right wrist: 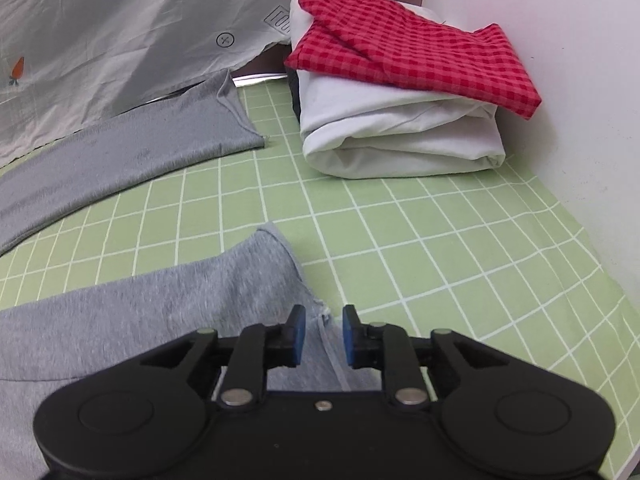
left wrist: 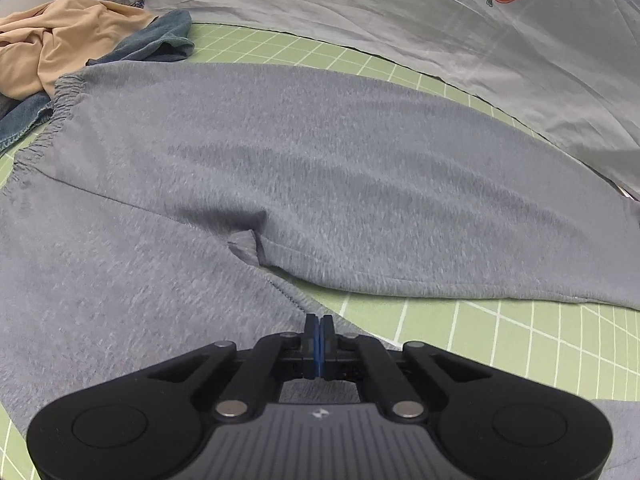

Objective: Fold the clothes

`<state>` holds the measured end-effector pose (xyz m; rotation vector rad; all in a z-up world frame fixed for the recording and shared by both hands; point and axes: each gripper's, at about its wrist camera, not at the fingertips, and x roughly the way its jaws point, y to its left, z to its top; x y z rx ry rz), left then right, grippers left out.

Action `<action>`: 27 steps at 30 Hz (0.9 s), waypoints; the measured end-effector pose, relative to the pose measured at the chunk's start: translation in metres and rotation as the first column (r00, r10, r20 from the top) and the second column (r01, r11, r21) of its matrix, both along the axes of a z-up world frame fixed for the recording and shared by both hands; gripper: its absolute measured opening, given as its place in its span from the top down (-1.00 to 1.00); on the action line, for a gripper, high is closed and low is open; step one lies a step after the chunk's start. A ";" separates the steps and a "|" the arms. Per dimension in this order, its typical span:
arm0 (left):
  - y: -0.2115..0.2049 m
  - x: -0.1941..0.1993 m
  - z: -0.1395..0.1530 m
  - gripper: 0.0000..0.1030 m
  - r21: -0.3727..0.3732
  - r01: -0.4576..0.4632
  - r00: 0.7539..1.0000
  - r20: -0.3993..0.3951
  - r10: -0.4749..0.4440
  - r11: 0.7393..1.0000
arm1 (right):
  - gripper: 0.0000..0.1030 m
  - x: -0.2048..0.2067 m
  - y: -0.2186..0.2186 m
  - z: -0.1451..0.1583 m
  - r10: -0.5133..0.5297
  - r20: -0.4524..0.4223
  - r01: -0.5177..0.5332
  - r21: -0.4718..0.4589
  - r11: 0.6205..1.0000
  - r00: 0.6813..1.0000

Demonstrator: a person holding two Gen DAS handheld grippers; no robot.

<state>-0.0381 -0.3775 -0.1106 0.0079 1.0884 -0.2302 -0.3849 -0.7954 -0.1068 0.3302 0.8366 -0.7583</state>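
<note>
Left wrist view: one grey trousers [left wrist: 280,152], left tongs [left wrist: 319,326] together (right tongs [right wrist: 323,334] apart), two folded garments [right wrist: 400,92].

Right claw [right wrist: 323,330] low over near leg cuff of grey trousers [right wrist: 152,312], blue pads apart, frayed cuff edge between them, nothing gripped. Far trouser leg flat on green grid-pattern mat [right wrist: 420,240], cuff toward folded pile. Pile: red checked garment [right wrist: 412,48] atop folded white cloth [right wrist: 400,136], against white wall [right wrist: 560,60]. Grey printed sheet [right wrist: 120,40] behind.
</note>
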 end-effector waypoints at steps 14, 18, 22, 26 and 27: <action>-0.002 0.005 -0.005 1.00 -0.009 0.002 1.000 -0.008 -0.002 1.000 | 1.00 0.000 -0.007 -0.006 -0.024 0.014 0.024 0.042 0.999 1.000; 0.006 0.003 0.001 1.00 -0.044 -0.011 1.000 0.000 0.011 0.999 | 1.00 -0.010 -0.004 0.010 -0.048 0.055 0.047 0.015 0.999 0.997; 0.012 0.000 0.006 1.00 -0.048 -0.006 1.000 0.008 0.007 0.999 | 1.00 -0.015 -0.005 0.021 -0.040 0.074 0.039 0.013 0.999 0.996; 0.013 -0.002 0.004 1.00 -0.044 -0.003 1.000 0.005 0.003 0.999 | 0.65 -0.011 -0.005 0.010 -0.025 0.033 0.024 0.027 0.999 0.999; 0.014 -0.003 0.004 1.00 -0.046 -0.004 1.000 0.004 0.005 0.999 | 0.31 -0.010 -0.004 0.005 -0.022 0.023 0.021 0.034 0.999 0.999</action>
